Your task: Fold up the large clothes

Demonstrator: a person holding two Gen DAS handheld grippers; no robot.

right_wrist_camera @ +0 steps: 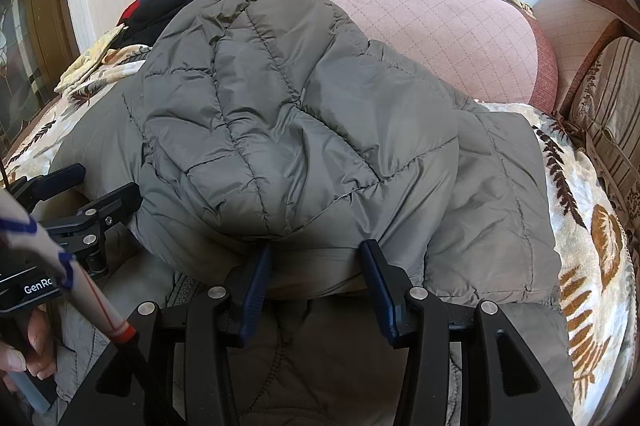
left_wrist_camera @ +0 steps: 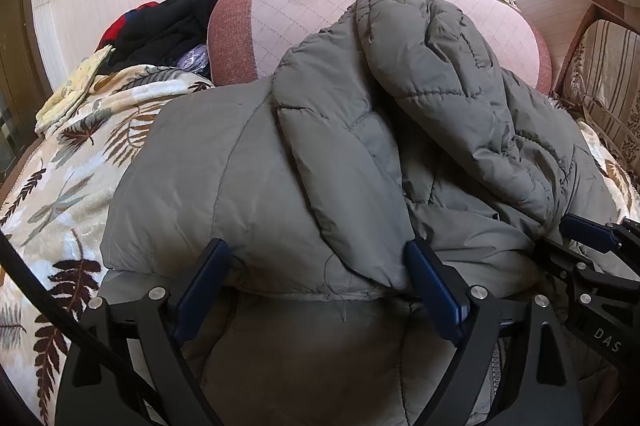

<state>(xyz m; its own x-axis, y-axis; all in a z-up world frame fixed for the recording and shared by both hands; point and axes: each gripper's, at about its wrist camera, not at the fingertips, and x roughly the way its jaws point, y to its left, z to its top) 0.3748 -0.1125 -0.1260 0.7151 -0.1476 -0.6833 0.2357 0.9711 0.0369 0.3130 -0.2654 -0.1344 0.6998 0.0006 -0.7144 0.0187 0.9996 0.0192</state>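
A grey quilted puffer jacket [left_wrist_camera: 360, 105] [right_wrist_camera: 280, 105] lies bunched on a leaf-patterned blanket [left_wrist_camera: 60, 185] over the sofa seat, a padded part folded over its top. My left gripper [left_wrist_camera: 316, 258] stands open wide at the jacket's near edge, and a thick fold sits loosely between its fingers [left_wrist_camera: 208, 266]. It also shows in the right wrist view as the left gripper [right_wrist_camera: 96, 185]. My right gripper [right_wrist_camera: 316, 262] is shut on a bunched fold at the near edge, blue pads [right_wrist_camera: 260, 274] pressed into the fabric. In the left wrist view the right gripper [left_wrist_camera: 592, 238] is at the far right.
A pink quilted sofa back [left_wrist_camera: 360, 5] rises behind the jacket. Dark and red clothes [left_wrist_camera: 168, 21] are piled at the back left. A striped cushion [left_wrist_camera: 608, 85] stands at the right. A person's hand [right_wrist_camera: 24, 354] with a white patterned sleeve holds the left gripper's handle.
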